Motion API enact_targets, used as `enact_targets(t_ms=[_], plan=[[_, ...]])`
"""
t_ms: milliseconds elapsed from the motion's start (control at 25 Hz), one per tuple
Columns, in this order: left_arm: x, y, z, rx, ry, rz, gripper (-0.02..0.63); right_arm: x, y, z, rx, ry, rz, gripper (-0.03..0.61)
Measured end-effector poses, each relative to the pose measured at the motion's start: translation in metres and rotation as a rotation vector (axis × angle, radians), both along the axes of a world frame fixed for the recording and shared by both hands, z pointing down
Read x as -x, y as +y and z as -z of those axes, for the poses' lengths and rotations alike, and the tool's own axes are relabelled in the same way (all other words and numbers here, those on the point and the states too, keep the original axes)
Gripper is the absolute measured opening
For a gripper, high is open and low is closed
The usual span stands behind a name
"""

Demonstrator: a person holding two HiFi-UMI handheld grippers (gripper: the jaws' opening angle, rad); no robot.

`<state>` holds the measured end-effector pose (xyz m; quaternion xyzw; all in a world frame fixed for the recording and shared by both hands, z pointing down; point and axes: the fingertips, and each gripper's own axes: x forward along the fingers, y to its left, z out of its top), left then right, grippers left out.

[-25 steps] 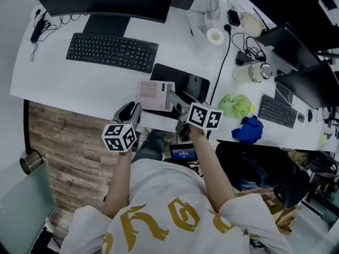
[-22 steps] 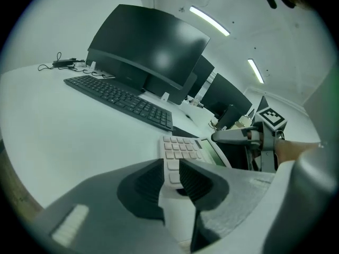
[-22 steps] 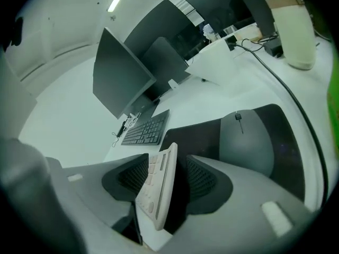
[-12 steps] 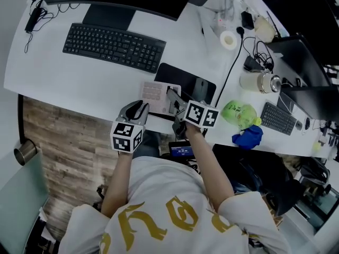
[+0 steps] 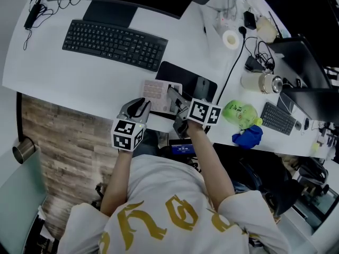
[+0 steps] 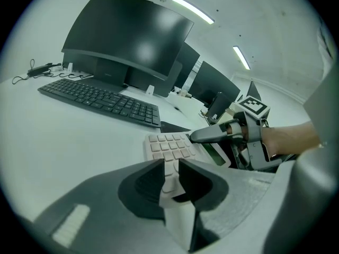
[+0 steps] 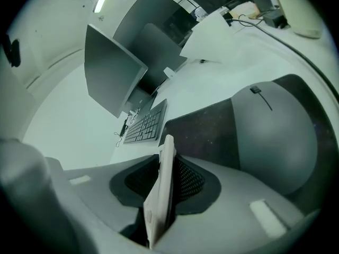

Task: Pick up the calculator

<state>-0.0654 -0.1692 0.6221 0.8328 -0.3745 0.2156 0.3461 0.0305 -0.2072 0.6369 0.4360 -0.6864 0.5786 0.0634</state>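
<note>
The pinkish-white calculator [image 5: 160,94] lies at the desk's near edge, partly on the black mouse pad [image 5: 186,79]. My right gripper [image 5: 176,98] is shut on its right side; in the right gripper view the calculator [image 7: 163,189] stands edge-on between the jaws of that gripper [image 7: 168,165]. My left gripper [image 5: 139,109] is shut on its near-left corner; in the left gripper view the keys of the calculator [image 6: 170,144] show just beyond the left gripper [image 6: 169,165], and the right gripper [image 6: 205,135] comes in from the right.
A black keyboard [image 5: 114,37] and a monitor [image 6: 127,36] stand behind. A grey mouse [image 7: 275,136] sits on the pad. To the right are a green bag [image 5: 239,114], a blue cloth [image 5: 247,135], a jar [image 5: 259,82], a tape roll [image 5: 230,39] and cables.
My left gripper has moved right, from beside the calculator onto its near-left corner. The right gripper has stayed shut on the calculator.
</note>
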Motion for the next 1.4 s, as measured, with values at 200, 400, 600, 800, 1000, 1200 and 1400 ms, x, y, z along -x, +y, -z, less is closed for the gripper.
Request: enact_targets(t_ms=[200, 400, 600, 800, 1000, 1200, 1400], plan=[[0.001, -0.006, 0.003, 0.012, 0.066, 0.042, 0.090, -0.001, 0.000, 0.003, 0.034, -0.107, -0.056, 0.109], [0.011, -0.013, 0.013, -0.005, 0.100, 0.099, 0.090, -0.005, 0.002, 0.012, 0.036, -0.156, -0.098, 0.107], [0.025, -0.020, 0.025, -0.037, 0.102, 0.159, 0.087, -0.007, -0.003, 0.027, 0.005, -0.188, -0.121, 0.107], [0.028, -0.020, 0.046, -0.088, 0.091, 0.198, 0.087, -0.015, -0.001, 0.049, -0.029, -0.246, -0.154, 0.107], [0.026, -0.015, 0.077, -0.148, 0.106, 0.254, 0.087, -0.023, 0.006, 0.073, -0.060, -0.296, -0.181, 0.107], [0.020, 0.003, 0.110, -0.230, 0.098, 0.293, 0.014, -0.031, 0.027, 0.102, -0.102, -0.338, -0.181, 0.107], [0.017, 0.025, 0.135, -0.299, 0.081, 0.307, 0.014, -0.042, 0.045, 0.121, -0.138, -0.378, -0.207, 0.107]])
